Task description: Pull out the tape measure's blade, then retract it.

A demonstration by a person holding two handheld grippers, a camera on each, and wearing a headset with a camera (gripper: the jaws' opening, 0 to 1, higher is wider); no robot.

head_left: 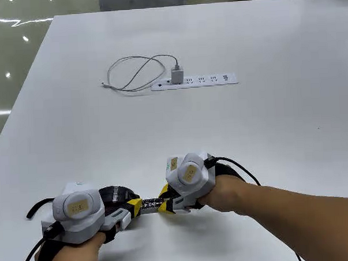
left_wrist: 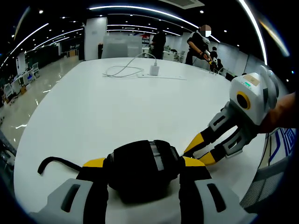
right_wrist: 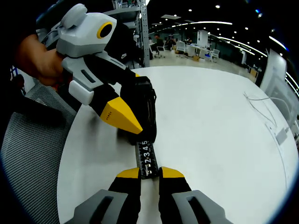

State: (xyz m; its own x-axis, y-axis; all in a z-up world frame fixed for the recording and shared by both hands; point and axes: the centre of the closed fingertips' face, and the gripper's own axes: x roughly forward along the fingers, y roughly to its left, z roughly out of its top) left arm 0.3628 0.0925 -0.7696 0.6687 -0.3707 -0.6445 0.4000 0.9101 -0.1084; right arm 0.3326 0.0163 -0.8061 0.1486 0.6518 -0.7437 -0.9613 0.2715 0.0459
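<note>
Tape measure: black case, near-left part of the white table, resting on the surface. Left gripper has its yellow-tipped jaws closed against the two sides of the case. A black wrist strap trails from the case to the left, lying on the table.

Blade is out by a short length, running right from the case; digits 2 to 5 are readable in the right gripper view. Right gripper is just right of the case, jaws pinched together on the blade's free end. The two grippers sit close, tips nearly meeting.

Far side of the table, well apart from the work: white power strip with a white charger plugged into it, and a cable looped to its left.
</note>
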